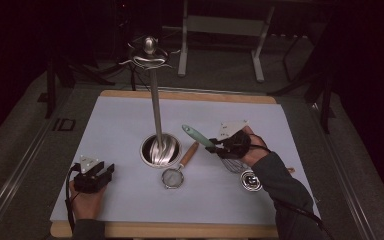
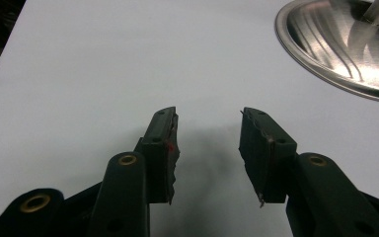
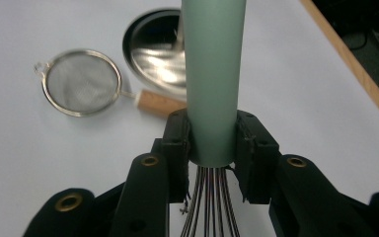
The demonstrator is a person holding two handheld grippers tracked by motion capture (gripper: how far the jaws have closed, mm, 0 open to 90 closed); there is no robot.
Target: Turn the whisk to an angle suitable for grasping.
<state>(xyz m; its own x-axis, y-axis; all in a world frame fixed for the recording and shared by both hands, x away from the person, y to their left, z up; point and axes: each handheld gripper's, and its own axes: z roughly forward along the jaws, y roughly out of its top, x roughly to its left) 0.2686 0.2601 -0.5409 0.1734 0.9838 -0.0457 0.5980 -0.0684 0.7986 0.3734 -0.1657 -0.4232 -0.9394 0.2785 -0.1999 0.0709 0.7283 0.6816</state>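
— So, right gripper [image 3: 211, 143]?
— We had it clamped on the whisk [image 3: 212, 79] handle, raised over the mat [image 1: 120, 130] near the strainer [image 1: 172, 177].
— Left gripper [image 2: 208, 143]?
— We left it parted, empty, beside the stand [image 1: 160, 149].

Right gripper [image 1: 215, 145] clamped on the whisk [image 1: 207, 141] at the base of its green handle; handle angles up-left, wires sit under the hand. Left gripper [image 1: 105, 172] rests on the white mat [image 1: 120, 125] near the front-left corner, jaws apart, nothing between them. Utensil stand [image 1: 157, 117] mid-mat: round steel base, tall post, hooked top. Small mesh strainer [image 1: 179, 170] with wooden handle lies just in front-right of the stand base, handle pointing up-right toward the whisk. Small round metal piece [image 1: 250, 181] lies on the mat beside the right wrist. Mat sits on a wooden board [image 1: 180, 231]; edges visible front and back.
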